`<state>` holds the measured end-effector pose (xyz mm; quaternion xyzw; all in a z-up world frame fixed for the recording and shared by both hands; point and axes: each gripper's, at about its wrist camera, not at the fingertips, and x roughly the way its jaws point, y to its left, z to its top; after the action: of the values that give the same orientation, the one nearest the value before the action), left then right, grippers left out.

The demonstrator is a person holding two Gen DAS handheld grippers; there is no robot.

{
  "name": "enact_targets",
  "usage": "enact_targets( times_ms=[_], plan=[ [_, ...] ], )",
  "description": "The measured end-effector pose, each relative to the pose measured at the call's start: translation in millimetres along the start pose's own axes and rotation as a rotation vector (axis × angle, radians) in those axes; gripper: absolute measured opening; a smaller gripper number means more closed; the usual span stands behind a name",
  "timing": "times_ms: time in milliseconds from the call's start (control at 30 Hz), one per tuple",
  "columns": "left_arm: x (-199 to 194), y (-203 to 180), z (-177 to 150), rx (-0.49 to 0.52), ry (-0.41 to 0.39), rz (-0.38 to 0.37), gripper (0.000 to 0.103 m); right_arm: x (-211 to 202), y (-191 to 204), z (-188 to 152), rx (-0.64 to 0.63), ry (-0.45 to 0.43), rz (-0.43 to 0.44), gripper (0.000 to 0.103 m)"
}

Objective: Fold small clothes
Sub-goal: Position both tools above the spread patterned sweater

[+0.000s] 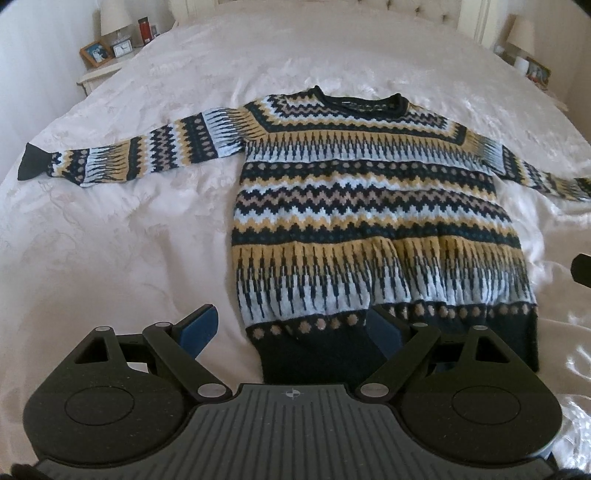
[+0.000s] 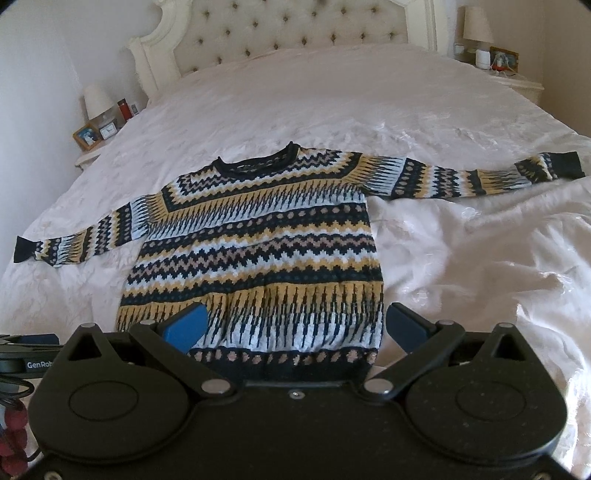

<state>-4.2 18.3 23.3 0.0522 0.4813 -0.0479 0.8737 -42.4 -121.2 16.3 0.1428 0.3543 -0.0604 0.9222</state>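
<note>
A patterned knit sweater (image 1: 369, 206) in navy, yellow, pale blue and tan lies flat on the white bed, face up, both sleeves spread sideways. My left gripper (image 1: 291, 328) hovers open over the hem's near left corner, blue pads wide apart with only the hem's corner beneath them. In the right wrist view the same sweater (image 2: 258, 243) fills the middle. My right gripper (image 2: 295, 325) stands open above the hem's right part, nothing pinched between its pads. The other gripper's tip (image 1: 581, 269) shows at the right edge of the left wrist view.
The white bedspread (image 2: 461, 258) is rumpled on the right. A tufted headboard (image 2: 288, 29) stands at the far end. Bedside tables with a lamp (image 2: 96, 99), picture frame, clock and red bottle flank the bed. A cable and red object (image 2: 13, 432) sit at lower left.
</note>
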Motion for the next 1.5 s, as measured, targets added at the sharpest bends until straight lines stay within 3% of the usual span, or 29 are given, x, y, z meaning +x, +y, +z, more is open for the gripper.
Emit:
enact_targets(
  times_ms=[367,833,1100,1500],
  plan=[
    [4.2,-3.3,1.1,0.015,0.002,0.012,0.088,7.5,0.7,-3.3,-0.004,0.023,0.004,0.102],
    [19.4,-14.4,2.8,0.057,0.049,-0.037,0.088,25.6,-5.0,-6.9,-0.002,0.071,-0.017,0.102],
    [30.3,-4.7,31.0,0.052,-0.02,-0.022,0.088,46.6,-18.3,1.5,0.004,0.068,-0.058,0.102],
    [93.6,27.0,82.4,-0.052,-0.066,0.0,0.087,86.7,-41.9,23.4,0.045,0.061,-0.087,0.102]
  ],
)
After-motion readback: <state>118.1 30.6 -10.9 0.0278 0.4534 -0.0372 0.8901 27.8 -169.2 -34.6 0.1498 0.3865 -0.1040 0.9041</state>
